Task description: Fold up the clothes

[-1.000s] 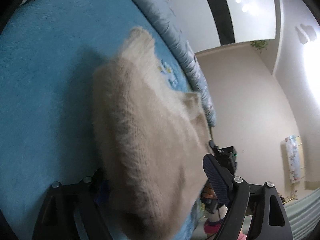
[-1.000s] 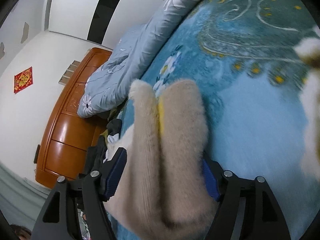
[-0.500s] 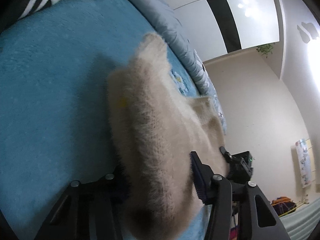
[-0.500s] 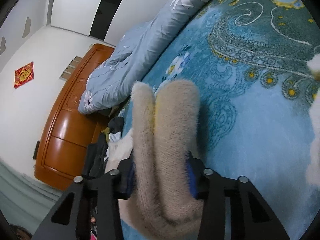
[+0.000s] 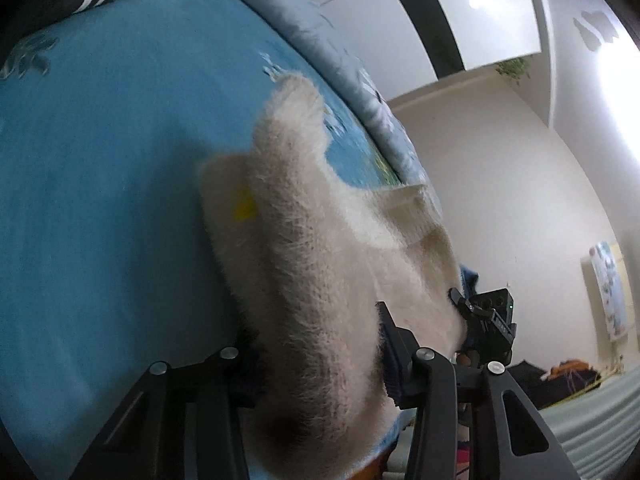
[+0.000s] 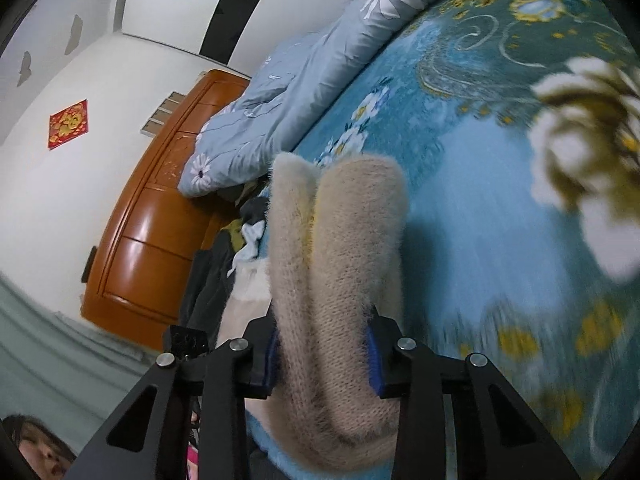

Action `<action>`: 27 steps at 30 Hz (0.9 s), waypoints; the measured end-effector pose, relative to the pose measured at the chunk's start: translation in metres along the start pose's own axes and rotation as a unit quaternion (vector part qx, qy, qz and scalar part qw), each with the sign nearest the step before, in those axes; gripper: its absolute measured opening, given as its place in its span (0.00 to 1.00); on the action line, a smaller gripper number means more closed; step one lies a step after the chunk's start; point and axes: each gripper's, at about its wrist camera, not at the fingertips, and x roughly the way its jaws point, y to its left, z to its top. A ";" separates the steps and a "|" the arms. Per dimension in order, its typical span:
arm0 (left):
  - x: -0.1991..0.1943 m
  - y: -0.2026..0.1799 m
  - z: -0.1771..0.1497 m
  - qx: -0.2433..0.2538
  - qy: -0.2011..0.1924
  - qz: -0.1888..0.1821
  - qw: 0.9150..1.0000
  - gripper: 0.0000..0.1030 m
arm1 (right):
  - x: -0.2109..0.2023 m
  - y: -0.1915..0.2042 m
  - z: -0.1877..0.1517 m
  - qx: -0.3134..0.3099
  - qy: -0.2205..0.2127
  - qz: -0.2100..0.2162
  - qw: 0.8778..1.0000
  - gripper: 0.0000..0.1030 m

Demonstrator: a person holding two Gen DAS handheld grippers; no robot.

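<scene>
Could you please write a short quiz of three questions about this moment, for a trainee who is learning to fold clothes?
1. True or false: the left gripper is open and empty.
2. What does the right gripper hold? A) grey quilt B) fuzzy cream sweater C) black jacket
3. Fill in: the sweater hangs over a ____ blanket.

Key: 1 false; 2 B; 3 blue.

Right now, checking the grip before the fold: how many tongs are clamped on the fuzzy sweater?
2. The left tongs pinch one bunched edge of the cream sweater; the right tongs pinch another doubled edge above the blue blanket.
</scene>
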 end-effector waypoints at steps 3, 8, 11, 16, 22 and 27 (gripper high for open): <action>-0.002 -0.003 -0.007 -0.001 -0.006 0.003 1.000 0.46 | -0.014 -0.001 -0.014 0.005 -0.003 0.004 1.000 0.35; -0.006 -0.025 -0.012 0.014 -0.023 0.004 1.000 0.45 | -0.037 0.000 -0.034 0.011 -0.009 0.010 1.000 0.34; -0.011 -0.046 -0.014 0.029 -0.029 -0.003 0.999 0.45 | -0.053 0.016 -0.028 -0.011 -0.018 0.025 0.999 0.33; -0.011 -0.099 -0.011 0.065 -0.030 -0.007 0.997 0.44 | -0.091 0.038 -0.018 -0.047 -0.028 0.051 0.997 0.33; 0.027 -0.199 0.012 0.131 -0.014 -0.011 0.991 0.44 | -0.165 0.039 0.006 -0.062 -0.072 0.076 0.993 0.33; 0.085 -0.299 0.026 0.201 0.010 -0.038 0.979 0.44 | -0.256 0.040 0.037 -0.089 -0.130 0.070 0.985 0.33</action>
